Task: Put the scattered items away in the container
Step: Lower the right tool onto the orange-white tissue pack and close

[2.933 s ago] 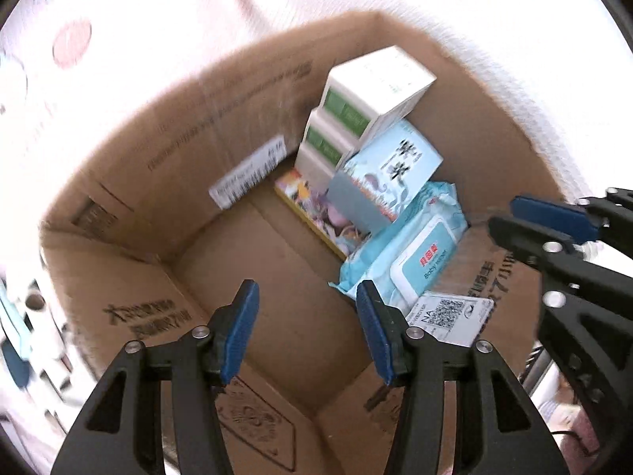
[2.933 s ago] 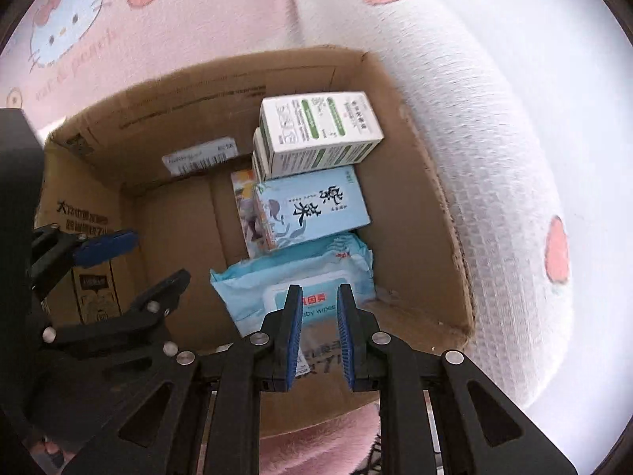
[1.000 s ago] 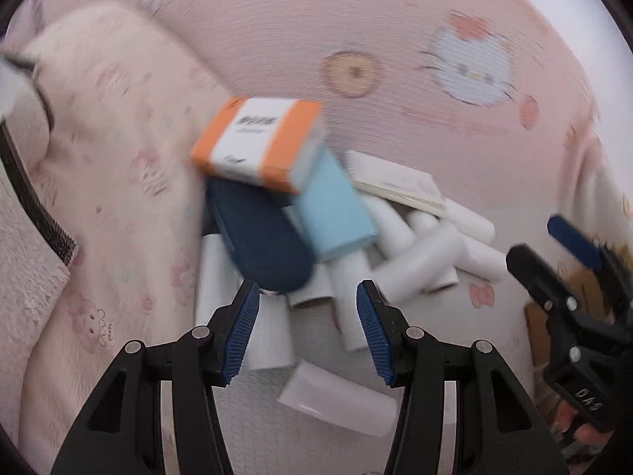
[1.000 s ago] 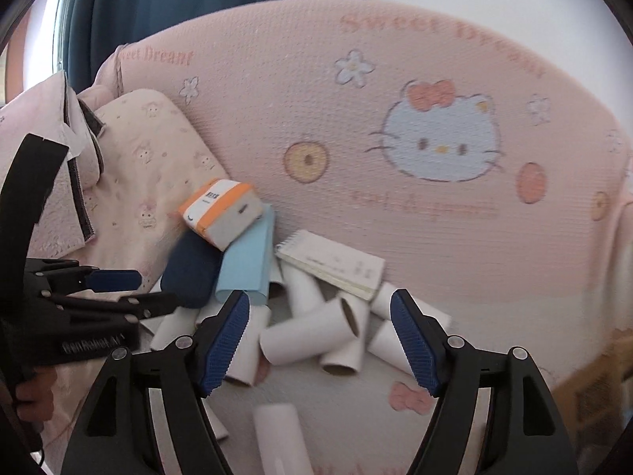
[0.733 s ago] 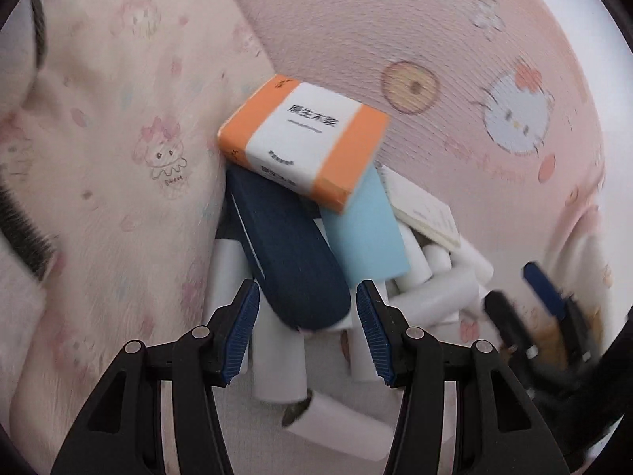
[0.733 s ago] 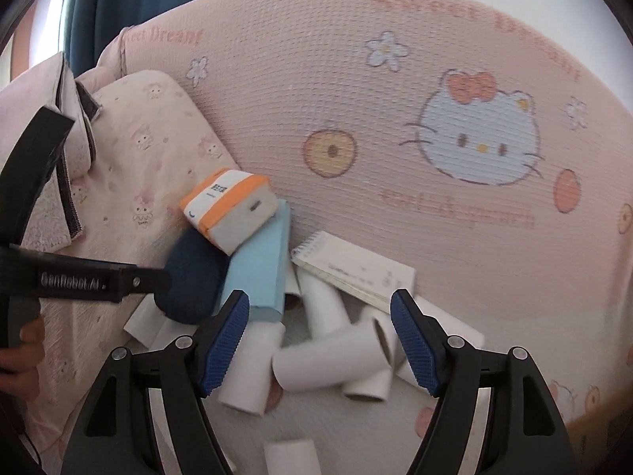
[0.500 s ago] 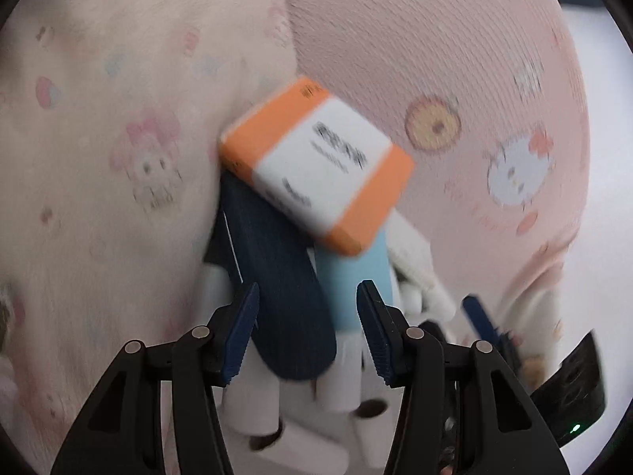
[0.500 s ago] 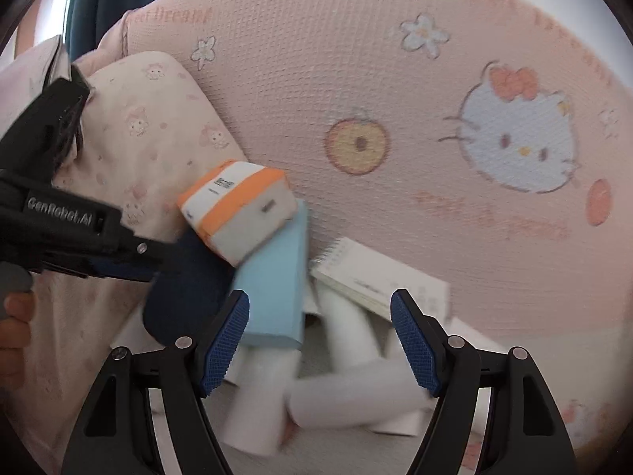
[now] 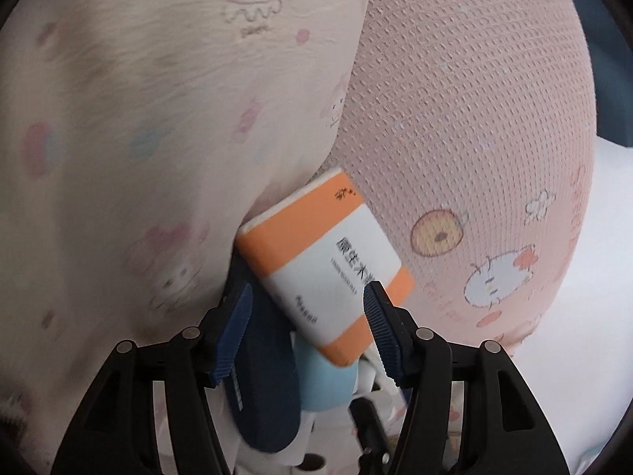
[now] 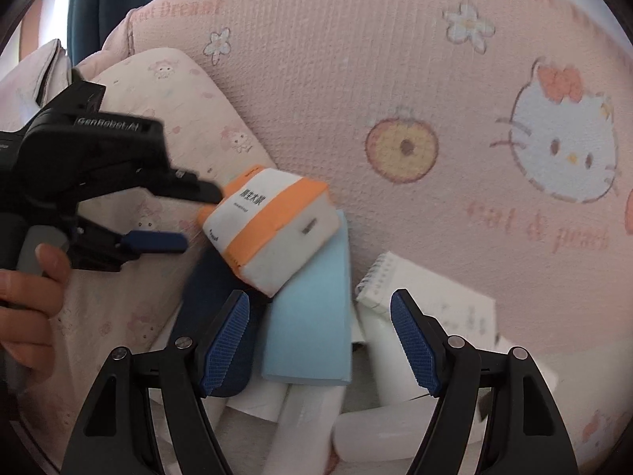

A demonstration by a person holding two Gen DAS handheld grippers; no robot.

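An orange-and-white tissue pack [image 9: 324, 261] [image 10: 269, 221] lies on top of a dark blue case [image 9: 261, 388] [image 10: 205, 297] and a light blue box [image 10: 312, 316] [image 9: 324, 388]. My left gripper [image 9: 304, 328] is open, its jaws on either side of the pack's near end; it also shows in the right wrist view [image 10: 190, 217]. My right gripper [image 10: 320, 336] is open and empty, just in front of the light blue box. A spiral notepad [image 10: 427, 297] and several white cardboard tubes [image 10: 308, 415] lie around them. The container is out of view.
A pink Hello Kitty cushion [image 10: 435, 99] [image 9: 474, 118] rises behind the pile. A cream printed pillow [image 9: 138, 118] [image 10: 170, 91] presses against the pile's left side. A hand [image 10: 23, 297] holds the left gripper.
Both grippers left the cardboard box and swung over to the pile. The left gripper has closed in on the orange-and-white pack; the right has moved nearer the light blue box and opened wide.
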